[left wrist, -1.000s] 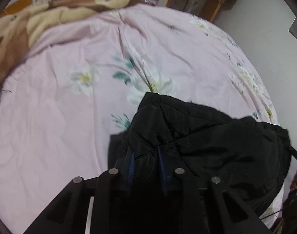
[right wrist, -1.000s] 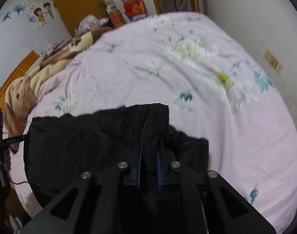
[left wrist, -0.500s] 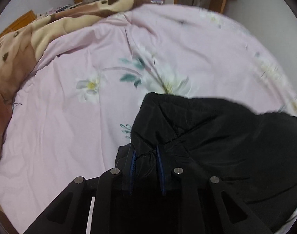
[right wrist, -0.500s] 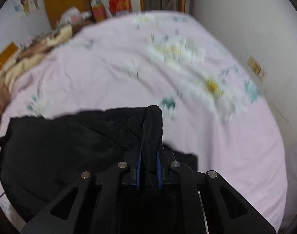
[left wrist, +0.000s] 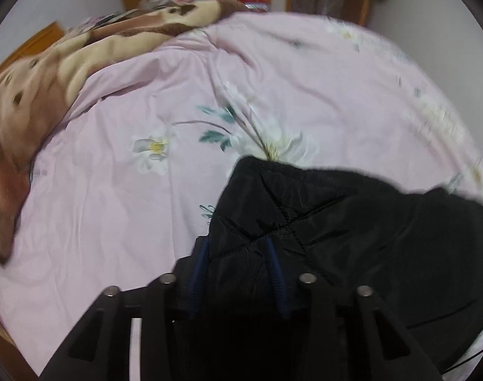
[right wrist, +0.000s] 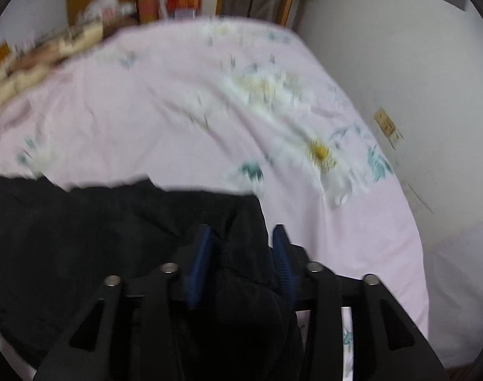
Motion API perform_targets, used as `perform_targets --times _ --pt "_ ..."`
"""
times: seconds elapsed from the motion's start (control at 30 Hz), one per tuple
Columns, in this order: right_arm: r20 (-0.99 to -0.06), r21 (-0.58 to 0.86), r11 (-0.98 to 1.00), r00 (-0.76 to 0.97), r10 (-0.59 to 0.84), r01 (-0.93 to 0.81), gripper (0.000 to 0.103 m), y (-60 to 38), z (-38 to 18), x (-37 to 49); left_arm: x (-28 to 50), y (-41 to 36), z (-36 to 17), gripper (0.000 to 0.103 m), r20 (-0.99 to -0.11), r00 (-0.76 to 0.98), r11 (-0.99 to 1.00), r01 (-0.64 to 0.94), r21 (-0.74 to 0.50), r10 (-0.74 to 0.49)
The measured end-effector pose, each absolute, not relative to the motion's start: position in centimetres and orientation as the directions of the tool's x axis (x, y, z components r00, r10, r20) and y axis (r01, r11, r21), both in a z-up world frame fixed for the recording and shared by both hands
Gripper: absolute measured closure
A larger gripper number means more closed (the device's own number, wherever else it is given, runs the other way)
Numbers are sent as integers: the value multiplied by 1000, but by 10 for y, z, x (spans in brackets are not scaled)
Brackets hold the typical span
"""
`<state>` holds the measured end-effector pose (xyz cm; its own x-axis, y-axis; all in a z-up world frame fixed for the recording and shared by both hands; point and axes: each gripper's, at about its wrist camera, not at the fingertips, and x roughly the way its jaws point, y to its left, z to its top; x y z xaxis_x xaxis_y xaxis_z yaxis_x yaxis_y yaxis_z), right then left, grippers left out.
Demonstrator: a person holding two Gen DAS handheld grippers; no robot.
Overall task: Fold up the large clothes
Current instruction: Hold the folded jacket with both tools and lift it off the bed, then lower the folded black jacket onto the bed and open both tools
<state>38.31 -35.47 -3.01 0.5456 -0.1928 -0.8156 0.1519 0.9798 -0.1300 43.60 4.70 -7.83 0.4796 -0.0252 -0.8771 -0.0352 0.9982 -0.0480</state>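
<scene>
The left gripper (left wrist: 238, 250) points forward and slightly down, its blue-padded fingers (left wrist: 274, 263) set apart with black quilted fabric (left wrist: 352, 222) bunched between them. The right gripper (right wrist: 241, 247) is angled likewise, its blue pads (right wrist: 281, 254) spread wider around a fold of the same fabric.

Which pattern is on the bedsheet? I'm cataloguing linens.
Pale pink bedsheet printed with white flowers and teal-green leaves; clearest in the left wrist view.

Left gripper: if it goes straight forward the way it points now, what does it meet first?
The left gripper already holds the black jacket between its fingers. Beyond the fabric, its line probably reaches the pink floral bedsheet first, though depth is unclear.
</scene>
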Motion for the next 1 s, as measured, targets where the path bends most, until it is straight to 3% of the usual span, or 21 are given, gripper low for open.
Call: perform_targets --times 0.13,0.33,0.5,0.73,1.0 --pt "-720 -60 991 682 -125 118 42 -336 10 331 395 43 -48 44 -821 567 993 -41 -112 -69" --pt "-746 24 1000 665 27 -13 42 -289 -17 305 358 -23 -56 44 -803 585 993 85 -83 -117" --pt "-814 34 999 580 31 -5 42 -281 -74 318 361 -56 -109 41 -834 552 993 109 54 -15" --pt "-867 22 1000 499 19 0 41 -286 -126 338 376 -52 -153 39 -864 501 992 124 3 -60" --pt "-879 20 1000 476 24 -13 41 -285 -141 342 378 -49 -168 39 -867 492 993 119 -22 -78"
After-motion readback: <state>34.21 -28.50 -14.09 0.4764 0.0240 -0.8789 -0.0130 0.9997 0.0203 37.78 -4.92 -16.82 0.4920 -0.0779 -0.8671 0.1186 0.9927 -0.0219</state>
